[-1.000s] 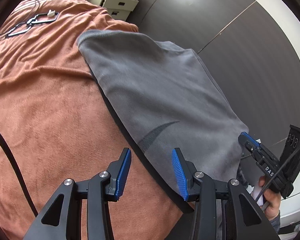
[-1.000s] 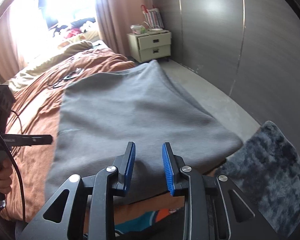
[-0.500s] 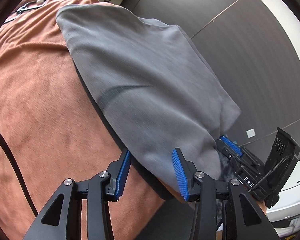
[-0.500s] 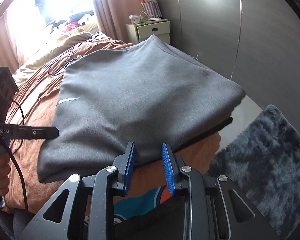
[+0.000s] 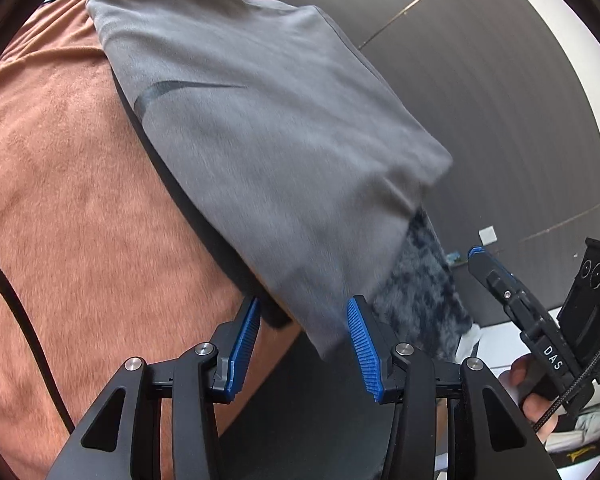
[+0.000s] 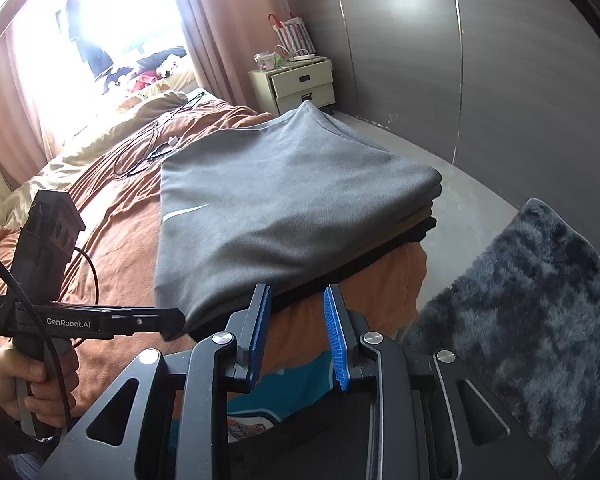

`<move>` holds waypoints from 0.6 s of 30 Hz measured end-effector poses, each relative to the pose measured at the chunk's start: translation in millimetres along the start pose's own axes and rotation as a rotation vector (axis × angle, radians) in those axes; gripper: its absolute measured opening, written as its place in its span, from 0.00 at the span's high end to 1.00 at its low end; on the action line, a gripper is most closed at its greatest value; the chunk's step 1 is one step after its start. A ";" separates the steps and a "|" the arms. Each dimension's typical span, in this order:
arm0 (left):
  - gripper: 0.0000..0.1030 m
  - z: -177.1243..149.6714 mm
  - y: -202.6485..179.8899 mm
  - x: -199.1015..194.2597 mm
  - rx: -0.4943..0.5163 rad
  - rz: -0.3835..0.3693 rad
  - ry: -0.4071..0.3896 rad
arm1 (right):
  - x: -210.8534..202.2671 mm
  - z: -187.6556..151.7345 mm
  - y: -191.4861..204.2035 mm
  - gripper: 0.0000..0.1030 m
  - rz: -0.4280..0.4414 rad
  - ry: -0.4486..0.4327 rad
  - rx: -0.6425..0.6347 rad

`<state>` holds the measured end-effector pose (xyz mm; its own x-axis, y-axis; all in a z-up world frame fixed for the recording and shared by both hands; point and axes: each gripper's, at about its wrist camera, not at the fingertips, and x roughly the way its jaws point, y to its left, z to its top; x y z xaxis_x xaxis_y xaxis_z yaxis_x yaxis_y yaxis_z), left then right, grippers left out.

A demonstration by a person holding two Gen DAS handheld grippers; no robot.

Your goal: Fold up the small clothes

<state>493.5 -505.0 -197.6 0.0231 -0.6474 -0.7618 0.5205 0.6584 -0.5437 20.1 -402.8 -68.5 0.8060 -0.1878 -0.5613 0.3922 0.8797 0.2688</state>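
Two grippers hang at the near edge of the bed, and both have drawn back from the folded grey T-shirt (image 6: 284,216): a second ago the shirt filled the space right ahead of each set of fingers, whereas now its near hem lies just beyond the tips. The left gripper (image 5: 300,344) stands with its jaws apart, the shirt's near corner showing between the blue pads but not pressed by them; the right wrist view shows its tip just beside that corner. The right gripper (image 6: 296,332) has its jaws parted by a narrow gap with nothing in it, only the brown blanket (image 6: 112,216) and a teal garment (image 6: 296,384) seen below. That retreat suggests the fold on this shirt is finished and set on top of the stack of folded clothes (image 6: 416,228), so the next piece, perhaps the teal one, would come next. From the right gripper, the shirt's long axis runs away and slightly rightward toward the bedside cabinet (image 6: 296,86), the far corner pointing there, with the pale swoosh logo (image 6: 186,213) ahead and to the left near the left-hand edge. A shaggy dark rug (image 6: 532,304) lies on the floor to the right.
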 end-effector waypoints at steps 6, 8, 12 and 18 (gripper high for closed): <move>0.53 -7.4 -4.1 -40.4 0.000 0.013 -0.063 | -25.7 0.1 2.8 0.48 -0.003 -0.014 0.036; 0.53 -11.6 -5.6 -60.2 0.005 0.023 -0.091 | -35.3 -0.3 5.2 0.45 -0.001 -0.024 0.040; 0.53 -20.8 -9.2 -93.0 0.023 0.038 -0.139 | -58.4 -2.6 15.0 0.31 -0.004 -0.045 0.037; 0.29 -46.7 -27.6 -149.9 0.090 0.088 -0.223 | -99.8 -12.9 33.2 0.07 -0.019 -0.075 0.034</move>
<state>435.8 -408.2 -84.8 0.2542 -0.6639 -0.7033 0.5818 0.6858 -0.4372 -53.0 -349.3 -13.7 0.8285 -0.2377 -0.5070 0.4216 0.8607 0.2854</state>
